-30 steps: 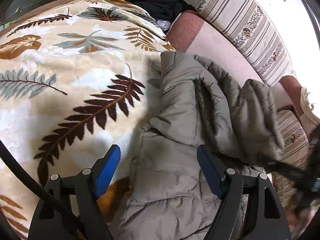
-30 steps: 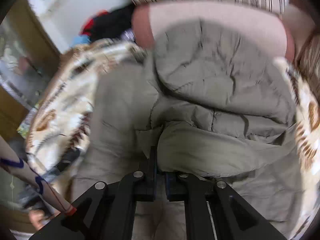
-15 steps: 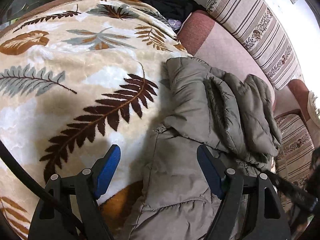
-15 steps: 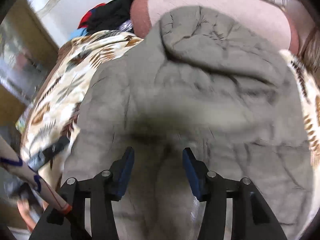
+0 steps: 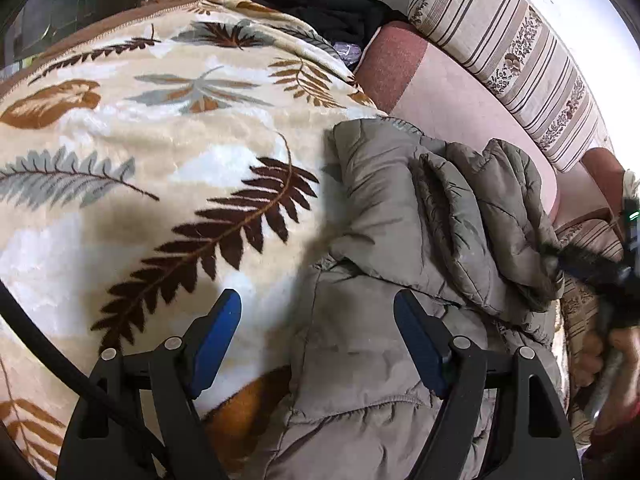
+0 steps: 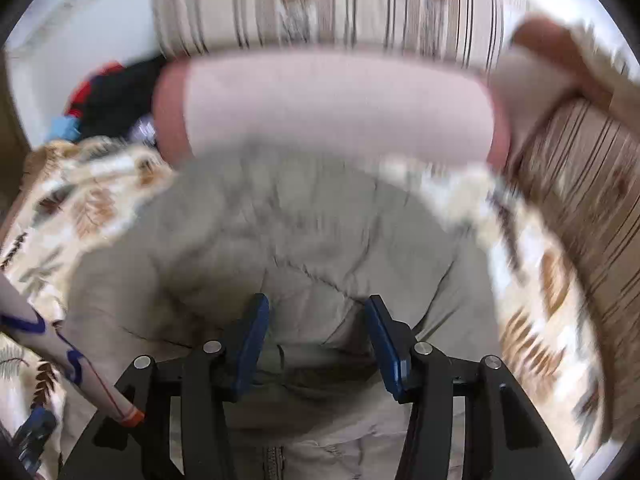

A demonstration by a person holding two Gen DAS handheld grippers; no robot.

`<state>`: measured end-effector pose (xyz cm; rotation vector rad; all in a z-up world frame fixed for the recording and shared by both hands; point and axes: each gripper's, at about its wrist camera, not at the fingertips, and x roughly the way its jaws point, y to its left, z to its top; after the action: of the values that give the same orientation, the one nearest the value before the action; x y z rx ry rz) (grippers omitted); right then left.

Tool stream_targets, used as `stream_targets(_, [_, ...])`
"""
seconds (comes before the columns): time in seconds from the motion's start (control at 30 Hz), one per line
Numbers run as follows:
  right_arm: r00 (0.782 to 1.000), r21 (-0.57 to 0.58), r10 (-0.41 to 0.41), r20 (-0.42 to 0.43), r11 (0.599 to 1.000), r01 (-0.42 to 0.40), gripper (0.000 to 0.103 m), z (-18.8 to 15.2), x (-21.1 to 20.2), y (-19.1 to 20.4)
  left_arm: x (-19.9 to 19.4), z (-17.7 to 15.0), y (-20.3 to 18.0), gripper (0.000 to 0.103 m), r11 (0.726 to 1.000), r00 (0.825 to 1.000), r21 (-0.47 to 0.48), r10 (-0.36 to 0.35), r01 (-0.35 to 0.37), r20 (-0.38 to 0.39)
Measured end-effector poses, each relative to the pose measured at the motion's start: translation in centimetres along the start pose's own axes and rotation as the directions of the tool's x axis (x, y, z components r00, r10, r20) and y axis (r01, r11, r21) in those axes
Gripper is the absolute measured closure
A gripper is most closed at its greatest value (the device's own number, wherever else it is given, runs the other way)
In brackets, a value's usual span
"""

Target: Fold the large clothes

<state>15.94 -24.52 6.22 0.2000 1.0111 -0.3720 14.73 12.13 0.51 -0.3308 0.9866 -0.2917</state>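
Note:
A large olive padded jacket (image 5: 400,200) lies on a leaf-patterned blanket (image 5: 160,140), its upper part folded over in puffy ridges. My left gripper (image 5: 316,304) hovers open above the jacket's left edge, one blue pad over the blanket and the other over the fabric. The right wrist view is blurred. In it the jacket (image 6: 304,232) fills the middle, and my right gripper (image 6: 317,306) stands open just above it with nothing pinched between the pads. A hand (image 5: 616,344) holding that gripper shows at the right edge of the left wrist view.
A pink sofa seat (image 5: 460,92) and a striped cushion (image 5: 512,40) border the jacket at the back. A heap of dark and red clothes (image 5: 320,0) lies in the far corner. A patterned sleeve (image 6: 60,344) crosses the lower left of the right wrist view.
My right gripper let go of the jacket fold it was pinching, opened and drew away over the jacket. The lifted part now rests folded on the jacket. My left gripper stayed put.

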Motion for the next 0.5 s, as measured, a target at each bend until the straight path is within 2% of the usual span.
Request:
stream_targets(0.07, [0.997,-0.034,0.025,-0.078,0.999,-0.028,0.048,-2.3,2.3,0.7,0.0,0.1,-0.1,0.025,1.000,1.000,0.001,-0.004,0.004,-0.001])
stream_targets(0.17, [0.997,-0.193,-0.041,-0.060,0.981,0.029,0.047,-3.8,2.5,2.6,0.0,0.1,-0.4,0.025,1.000,1.000,0.014,-0.009,0.009,-0.001])
stream_targets(0.2, [0.997,-0.209,-0.048,-0.063,0.977,0.034,0.047,-3.6,2.1,2.8,-0.1,0.0,-0.6,0.025,1.000,1.000,0.022,-0.006,0.006,0.000])
stream_targets(0.23, [0.997,-0.206,-0.049,-0.055,0.978,0.036,0.047,-3.3,1.5,2.7,-0.1,0.0,-0.7,0.025,1.000,1.000,0.027,-0.005,0.005,0.001])
stream_targets(0.37, [0.995,-0.151,-0.003,0.098,0.988,0.018,0.047,-1.9,-2.8,2.8,-0.3,0.0,-0.9,0.025,0.999,1.000,0.034,-0.003,0.003,0.009])
stream_targets(0.43, [0.993,-0.145,0.027,0.118,0.989,-0.010,0.047,-1.1,-3.2,3.9,-0.1,-0.1,-0.9,0.025,0.999,1.000,0.033,0.001,-0.001,0.004])
stream_targets(0.5, [0.994,-0.165,0.055,0.095,0.985,-0.038,0.047,-0.5,-2.2,5.6,0.0,-0.1,-0.8,0.025,0.999,1.000,0.032,0.002,-0.002,-0.002])
